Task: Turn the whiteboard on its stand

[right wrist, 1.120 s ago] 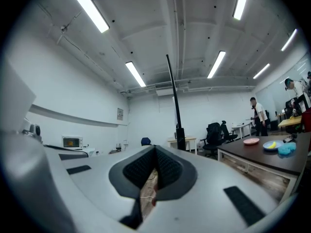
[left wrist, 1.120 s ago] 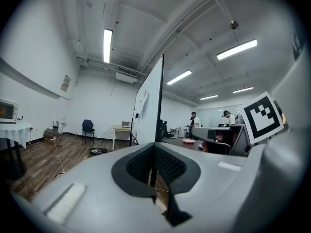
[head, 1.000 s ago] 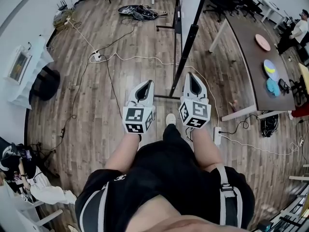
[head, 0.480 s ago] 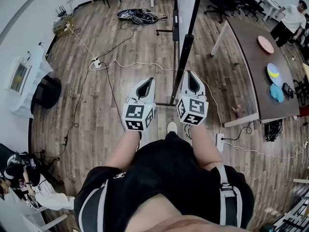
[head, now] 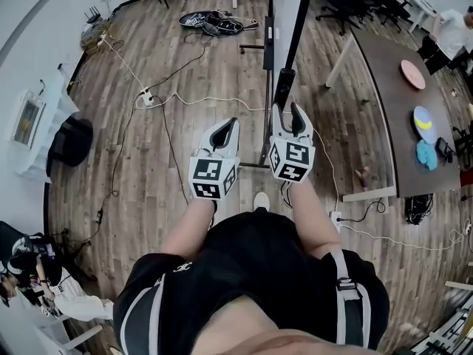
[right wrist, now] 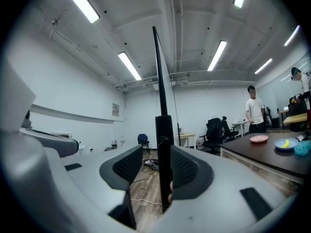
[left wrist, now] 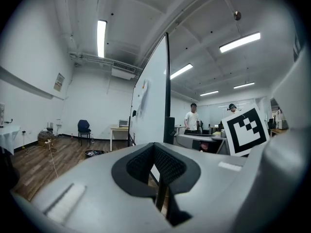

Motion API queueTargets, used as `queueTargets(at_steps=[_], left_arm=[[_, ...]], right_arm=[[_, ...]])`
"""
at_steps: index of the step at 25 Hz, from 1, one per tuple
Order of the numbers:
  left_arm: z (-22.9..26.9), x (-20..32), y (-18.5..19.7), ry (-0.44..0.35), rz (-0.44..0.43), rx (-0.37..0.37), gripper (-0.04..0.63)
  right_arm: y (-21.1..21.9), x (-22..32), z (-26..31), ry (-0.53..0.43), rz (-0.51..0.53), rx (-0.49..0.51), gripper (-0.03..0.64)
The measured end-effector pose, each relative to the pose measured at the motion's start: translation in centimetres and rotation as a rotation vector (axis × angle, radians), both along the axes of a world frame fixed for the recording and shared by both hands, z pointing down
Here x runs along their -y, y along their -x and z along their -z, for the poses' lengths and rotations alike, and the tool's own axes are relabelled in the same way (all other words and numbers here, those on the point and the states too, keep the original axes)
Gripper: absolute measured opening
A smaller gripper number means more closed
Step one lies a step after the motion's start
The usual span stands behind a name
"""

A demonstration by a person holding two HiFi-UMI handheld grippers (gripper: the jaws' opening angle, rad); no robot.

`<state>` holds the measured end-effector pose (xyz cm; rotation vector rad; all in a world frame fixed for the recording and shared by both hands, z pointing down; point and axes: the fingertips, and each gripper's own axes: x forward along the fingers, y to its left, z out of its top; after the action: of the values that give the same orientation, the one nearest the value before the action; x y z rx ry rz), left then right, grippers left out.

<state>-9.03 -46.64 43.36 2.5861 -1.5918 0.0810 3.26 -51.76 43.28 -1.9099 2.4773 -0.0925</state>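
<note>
The whiteboard (head: 294,28) stands edge-on in front of me, its stand's foot (head: 253,46) on the wooden floor. My right gripper (head: 287,109) has its jaws on either side of the board's black vertical edge (right wrist: 162,130). The jaws are opening; the edge lies against the right pad, and a gap shows at the left pad. My left gripper (head: 229,124) hangs just left of the board, shut with nothing in it. From the left gripper view the white board face (left wrist: 150,101) rises ahead above that gripper (left wrist: 154,148).
A brown table (head: 384,72) with plates (head: 412,74) stands at the right. Cables (head: 170,87) and a power strip (head: 148,92) lie on the floor at the left, with a cable pile (head: 211,21) farther off. People (left wrist: 193,118) stand beyond the board.
My right gripper has moved forward to the board's edge, and its jaws have gone from shut to open around it. The left gripper has hardly moved.
</note>
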Motion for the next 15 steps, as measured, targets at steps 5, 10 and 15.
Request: queueTargets(at_steps=[5, 10, 15], left_arm=[[-0.1, 1.8, 1.1, 0.003, 0.027, 0.008, 0.009], [-0.5, 2.6, 1.5, 0.013, 0.05, 0.013, 0.009], [-0.6, 3.2, 1.5, 0.023, 0.05, 0.015, 0.009]], right_arm=[[-0.1, 3.6, -1.1, 0.038, -0.025, 0.003, 0.195], [-0.1, 6.6, -2.2, 0.081, -0.035, -0.01, 0.213], [0.2, 8.4, -3.4, 0.125, -0.048, -0.039, 0.213]])
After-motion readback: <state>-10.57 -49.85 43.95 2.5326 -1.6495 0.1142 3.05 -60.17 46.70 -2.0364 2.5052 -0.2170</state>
